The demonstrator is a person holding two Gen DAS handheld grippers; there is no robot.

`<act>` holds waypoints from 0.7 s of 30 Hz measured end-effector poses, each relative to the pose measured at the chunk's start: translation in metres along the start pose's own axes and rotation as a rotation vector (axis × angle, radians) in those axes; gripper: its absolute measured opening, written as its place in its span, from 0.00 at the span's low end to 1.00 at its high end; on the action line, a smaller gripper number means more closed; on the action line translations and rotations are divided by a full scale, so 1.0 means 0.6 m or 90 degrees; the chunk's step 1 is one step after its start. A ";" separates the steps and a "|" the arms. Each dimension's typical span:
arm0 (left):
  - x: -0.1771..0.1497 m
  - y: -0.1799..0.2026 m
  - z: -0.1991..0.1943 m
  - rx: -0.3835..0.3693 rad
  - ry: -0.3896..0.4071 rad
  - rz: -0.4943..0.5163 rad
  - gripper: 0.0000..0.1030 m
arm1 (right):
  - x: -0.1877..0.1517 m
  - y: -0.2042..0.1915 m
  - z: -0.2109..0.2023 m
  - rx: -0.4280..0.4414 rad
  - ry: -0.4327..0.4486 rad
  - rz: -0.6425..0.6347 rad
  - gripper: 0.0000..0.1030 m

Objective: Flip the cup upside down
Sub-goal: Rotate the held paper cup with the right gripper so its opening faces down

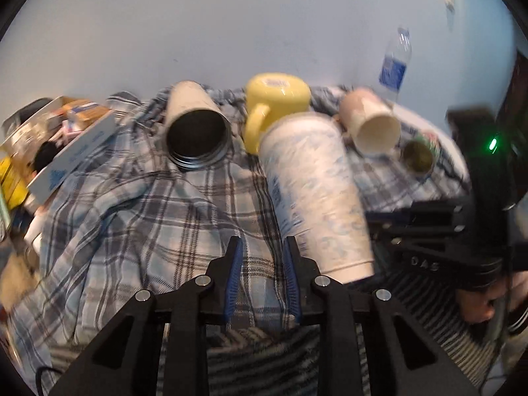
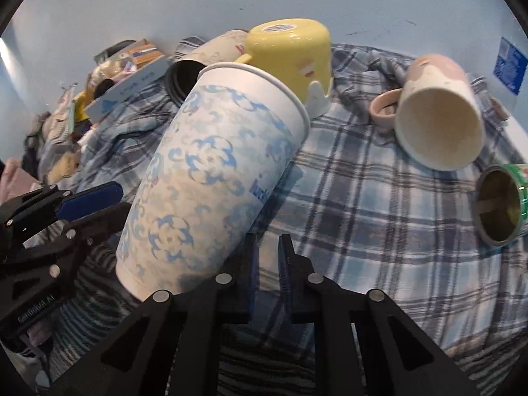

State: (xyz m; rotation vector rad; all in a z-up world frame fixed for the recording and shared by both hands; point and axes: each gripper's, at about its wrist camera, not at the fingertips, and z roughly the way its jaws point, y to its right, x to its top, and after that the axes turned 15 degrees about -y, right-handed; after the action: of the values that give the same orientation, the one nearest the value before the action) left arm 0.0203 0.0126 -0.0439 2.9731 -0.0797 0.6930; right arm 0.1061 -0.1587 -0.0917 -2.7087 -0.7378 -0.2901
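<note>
A tall white paper cup with blue flower print (image 2: pixel 211 178) stands tilted on the plaid cloth (image 2: pixel 363 204), its rim up and leaning away; it also shows in the left wrist view (image 1: pixel 313 191). My right gripper (image 2: pixel 266 254) is open by a narrow gap, just right of the cup's base, with nothing between its fingers. My left gripper (image 1: pixel 262 257) is open with a small gap, empty, just left of the cup's lower end. It also shows in the right wrist view (image 2: pixel 95 208), left of the cup.
A yellow mug (image 2: pixel 293 56) stands upside down behind the cup. A pink-white mug (image 2: pixel 439 115), a steel tumbler (image 1: pixel 194 128) and a green tin (image 2: pixel 501 208) lie on their sides. A box of clutter (image 1: pixel 56 138) sits left; a water bottle (image 1: pixel 394 62) at the wall.
</note>
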 end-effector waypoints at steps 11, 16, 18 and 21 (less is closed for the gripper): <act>0.002 0.017 -0.007 -0.039 0.018 -0.041 0.99 | -0.024 0.018 -0.048 0.003 0.084 0.022 0.14; 0.007 0.027 0.023 -0.069 -0.035 -0.053 0.99 | -0.027 0.091 -0.087 -0.045 0.140 0.118 0.14; 0.009 0.040 0.037 -0.050 -0.055 -0.049 0.99 | -0.025 0.105 -0.095 -0.077 0.157 0.135 0.14; 0.013 0.048 0.064 -0.045 -0.095 -0.049 0.99 | -0.027 0.112 -0.095 -0.084 0.154 0.138 0.14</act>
State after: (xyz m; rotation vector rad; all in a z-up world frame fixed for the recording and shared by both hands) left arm 0.0423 -0.0199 -0.0728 2.9378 0.0001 0.4504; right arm 0.1213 -0.2409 -0.0600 -2.7759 -0.3663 -0.6184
